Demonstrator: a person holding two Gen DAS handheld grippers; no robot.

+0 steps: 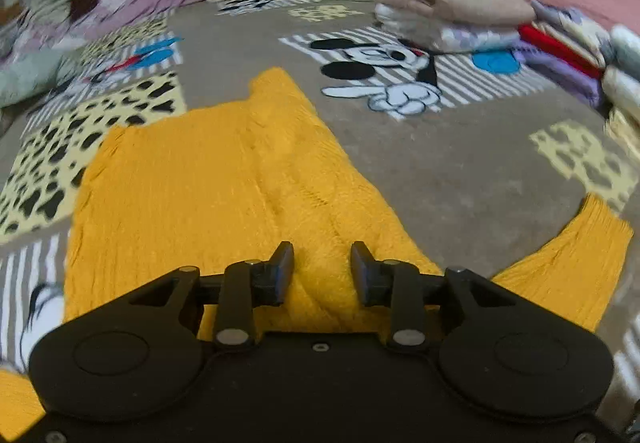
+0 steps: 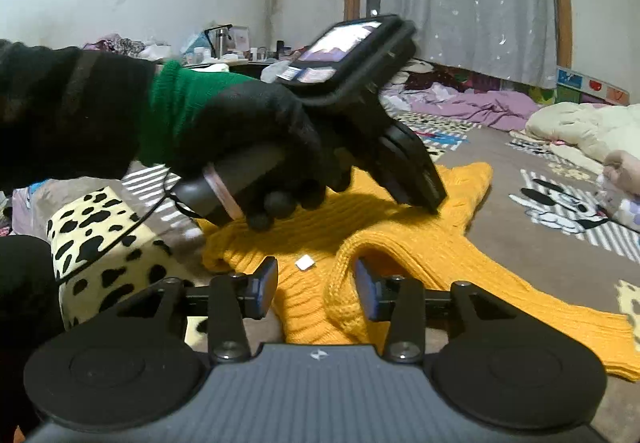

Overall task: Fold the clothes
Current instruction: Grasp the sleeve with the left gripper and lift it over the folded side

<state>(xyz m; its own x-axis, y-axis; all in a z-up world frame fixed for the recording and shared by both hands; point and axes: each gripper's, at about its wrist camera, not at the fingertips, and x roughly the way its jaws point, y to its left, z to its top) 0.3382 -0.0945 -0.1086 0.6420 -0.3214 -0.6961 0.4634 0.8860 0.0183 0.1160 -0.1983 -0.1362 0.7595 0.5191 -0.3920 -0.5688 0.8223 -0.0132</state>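
Here both grippers, left gripper [image 1: 322, 263] and right gripper [image 2: 316, 275], gape over the yellow sweater [image 1: 224, 195]. Its near hem is cut off. The blanket [image 1: 460, 163] blurs at its far edge.

A cartoon-print blanket [image 1: 460, 171] carries the yellow sweater [image 1: 208, 195] — folded clothes [image 1: 452, 15] stacked beyond.

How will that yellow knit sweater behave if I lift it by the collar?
The yellow knit sweater will probably go floppy: its collar already slumps in a loose loop. The chunky ribbed knit suggests some weight, so the sleeve will likely drag. The texture should grip well between the right gripper jaws, which stand open.
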